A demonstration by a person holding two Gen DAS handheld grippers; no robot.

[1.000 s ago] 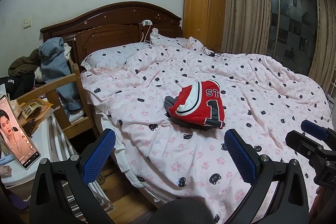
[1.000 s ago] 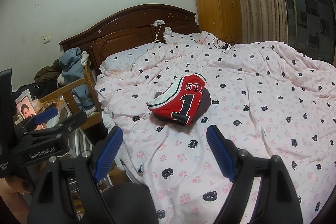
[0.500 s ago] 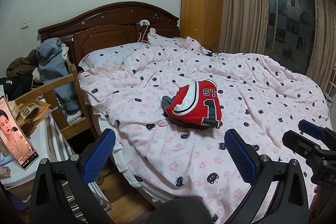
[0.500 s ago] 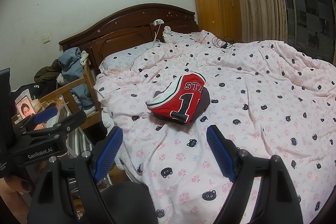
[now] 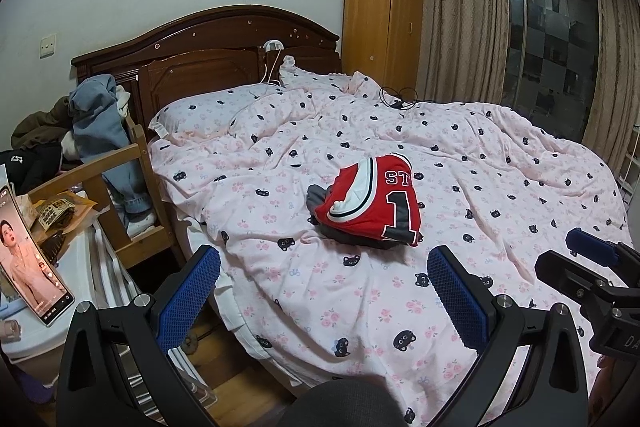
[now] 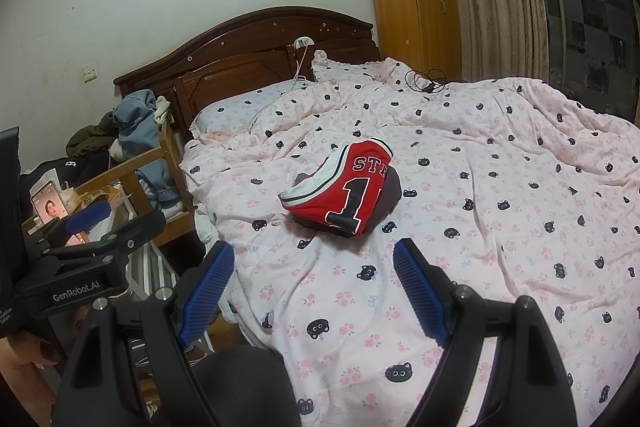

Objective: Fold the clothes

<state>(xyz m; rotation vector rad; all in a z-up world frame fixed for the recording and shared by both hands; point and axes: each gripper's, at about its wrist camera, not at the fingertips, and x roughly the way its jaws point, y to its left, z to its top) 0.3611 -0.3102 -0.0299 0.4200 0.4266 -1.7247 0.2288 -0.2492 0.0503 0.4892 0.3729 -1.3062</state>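
Observation:
A red jersey (image 5: 372, 203) with a white number 1 lies crumpled on a dark grey garment (image 5: 316, 195) in the middle of the bed; it also shows in the right wrist view (image 6: 344, 193). My left gripper (image 5: 322, 285) is open and empty, held above the near edge of the bed, short of the jersey. My right gripper (image 6: 314, 285) is open and empty too, also short of the jersey. In the left wrist view the right gripper shows at the right edge; in the right wrist view the left gripper shows at the left edge.
The bed has a pink cat-print duvet (image 5: 500, 163) and a dark wooden headboard (image 5: 208, 51). A wooden chair (image 5: 120, 187) piled with clothes stands left of the bed. A phone (image 5: 30, 259) leans on a white side table. A wardrobe (image 5: 380, 23) and curtains stand behind.
Both grippers have drifted slightly; the jersey sits a little lower and nearer the centre in the views. Both stay open and the clothes have not moved.

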